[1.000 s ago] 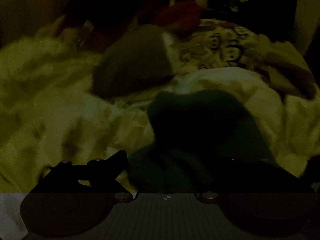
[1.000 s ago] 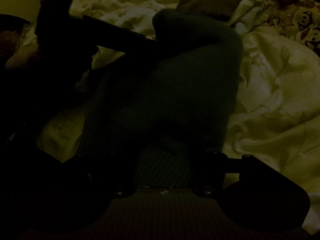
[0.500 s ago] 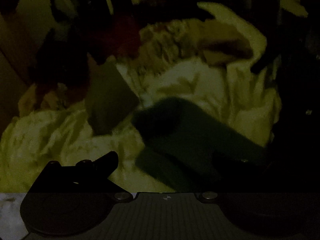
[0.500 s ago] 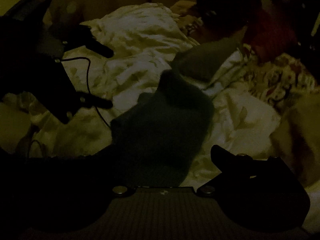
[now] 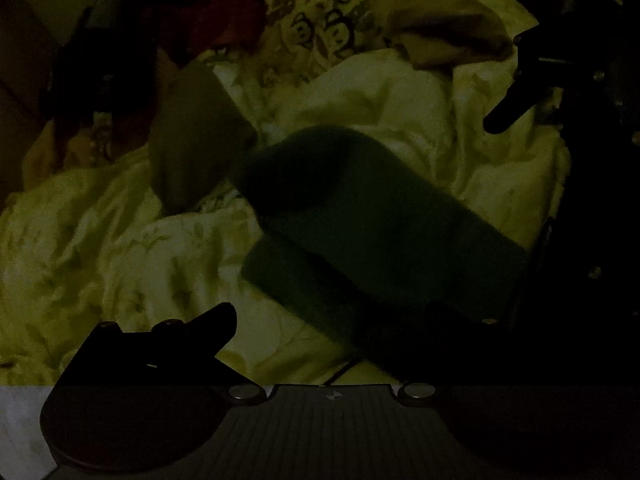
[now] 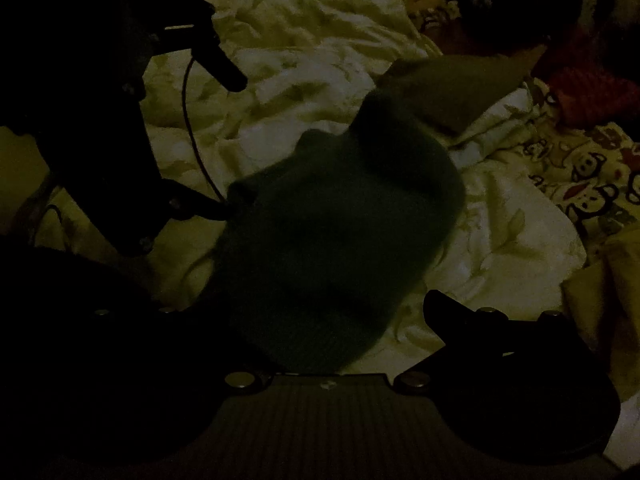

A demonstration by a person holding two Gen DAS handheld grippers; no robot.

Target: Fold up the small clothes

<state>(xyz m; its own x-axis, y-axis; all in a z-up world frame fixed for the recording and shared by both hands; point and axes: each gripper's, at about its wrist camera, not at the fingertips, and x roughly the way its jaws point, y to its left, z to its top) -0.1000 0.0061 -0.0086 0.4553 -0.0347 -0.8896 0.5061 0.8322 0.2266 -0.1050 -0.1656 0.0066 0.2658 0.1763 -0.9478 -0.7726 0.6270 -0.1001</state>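
Covering nearly everything underfoot of the tools is a pale, rumpled bedsheet [image 5: 132,248], creased all over and dimly lit. Along its far side runs a cartoon-print cloth [image 5: 324,28] with round animal faces, and beside that a red knitted garment [image 6: 588,96] lies bunched in the gloom.

On the sheet, roughly in the middle, lies the dark green garment [image 5: 360,216], a thick knit folded over on itself so one layer rests on another; it lies loose on the bedding, with no pad pressing on it. Touching its far edge is a smaller olive-brown piece [image 5: 192,140], flat and already squared off. A tan cloth [image 5: 448,36] sits further back, near the printed one.

The right gripper [image 6: 340,316] hangs above the green garment, fingers spread as wide as they go, nothing caught between them. The left gripper [image 6: 230,142] shows in the right wrist view with its two fingers well apart, the lower fingertip just at the garment's edge; whether it actually touches is too dark to tell. A thin cable [image 6: 192,120] loops down between those fingers.
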